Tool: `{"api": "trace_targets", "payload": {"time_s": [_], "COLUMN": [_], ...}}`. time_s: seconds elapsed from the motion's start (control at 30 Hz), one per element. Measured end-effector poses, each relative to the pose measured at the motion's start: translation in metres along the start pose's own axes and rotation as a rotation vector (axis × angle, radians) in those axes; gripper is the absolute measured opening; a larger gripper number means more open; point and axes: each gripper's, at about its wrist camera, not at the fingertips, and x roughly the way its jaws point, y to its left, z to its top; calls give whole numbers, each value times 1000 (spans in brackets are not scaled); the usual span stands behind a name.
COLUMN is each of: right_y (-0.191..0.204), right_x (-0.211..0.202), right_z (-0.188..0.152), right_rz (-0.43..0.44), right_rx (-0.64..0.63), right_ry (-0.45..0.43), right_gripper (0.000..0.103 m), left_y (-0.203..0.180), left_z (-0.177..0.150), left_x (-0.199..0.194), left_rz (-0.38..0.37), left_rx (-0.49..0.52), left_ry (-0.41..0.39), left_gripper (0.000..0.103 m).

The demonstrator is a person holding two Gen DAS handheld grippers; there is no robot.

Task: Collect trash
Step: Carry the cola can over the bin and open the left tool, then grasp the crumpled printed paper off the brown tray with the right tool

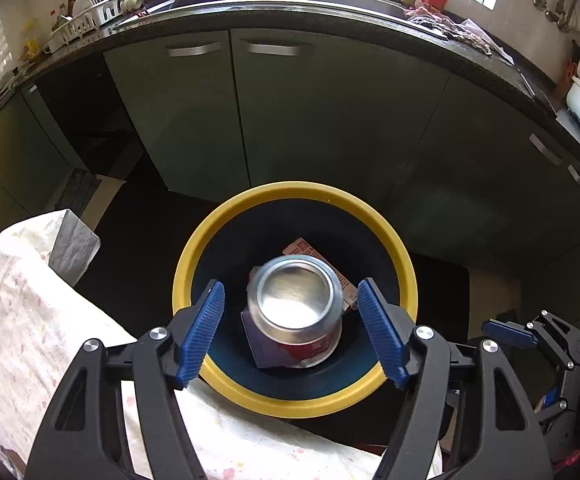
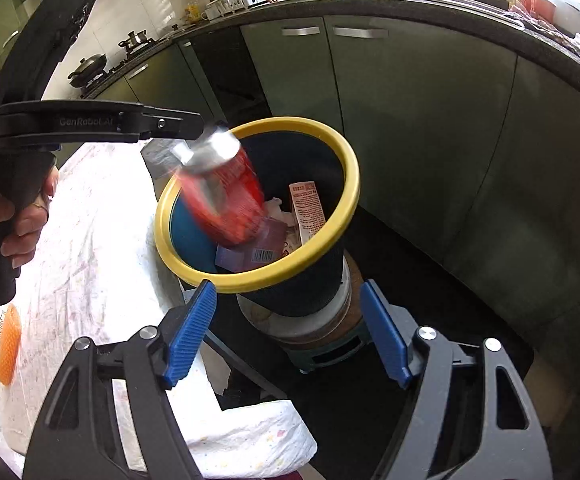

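We read "GenRobot.AI" on the left gripper [image 2: 210, 130]; print on the red-and-white packet [image 2: 308, 210] stays too small to read.

Two hand-held grippers, both pointing steeply down, jaws apart.
Left gripper [image 1: 292, 330]: blue pads [image 1: 202, 334] spread, clear of anything, nothing pressed between them; from the right wrist view its black body runs level, a hand [image 2: 18, 216] wrapped round its grip. Right gripper [image 2: 288, 334]: pads [image 2: 189, 334] spread, empty.
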Motion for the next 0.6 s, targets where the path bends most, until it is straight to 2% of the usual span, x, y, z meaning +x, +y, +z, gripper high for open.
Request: {"api": "trace_targets", "payload": {"time_s": [0.1,0.27,0.53,0.6], "right_y": [1,11,43,57], "right_x": [1,4,3,3], "right_z": [1,1,1,1], "right_rz": [4,23,59,69], "right_rx": [-2,-27,-118,-151], "right_ry": [-2,3,10,13], "right_gripper": [70,70,70,70], "left_y": [3,24,64,73], "left_z": [-8,-50,-163,-197], "left_x": [-28,-108,-223,-247], "left_rz": [0,35,108,161], "left_rx": [-33,-116,-303,-352], "left_ry": [-40,-149,-323,-361], "left_gripper": [73,84,90,92]}}
